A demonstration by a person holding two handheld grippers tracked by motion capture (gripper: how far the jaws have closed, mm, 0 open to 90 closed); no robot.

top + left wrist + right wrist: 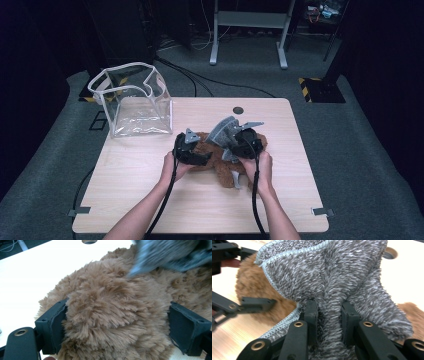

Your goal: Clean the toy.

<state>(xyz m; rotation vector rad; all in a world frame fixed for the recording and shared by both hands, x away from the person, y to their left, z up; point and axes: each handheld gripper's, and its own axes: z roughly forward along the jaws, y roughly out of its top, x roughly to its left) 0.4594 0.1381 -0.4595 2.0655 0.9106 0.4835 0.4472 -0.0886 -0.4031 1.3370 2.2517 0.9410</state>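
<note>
Your left gripper (117, 322) clamps the brown plush toy (112, 315), lying lengthwise left-to-right at the table's (150, 200) centre. Your right gripper (329, 315) pinches a fold of the grey cloth (332, 272) above it.

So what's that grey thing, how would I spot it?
On the wooden table, find the brown plush toy in the middle. The grey cloth rises from it, pinched by the right gripper; unlike the brown fur, it is speckled grey with pale stitched edges.

A clear plastic bag (134, 100) with white trim stands open at the far left corner of the light wood table (150, 200) — a round cable hole (238, 110) near its far edge — with a grey metal frame (248, 30) on the carpet beyond.
</note>
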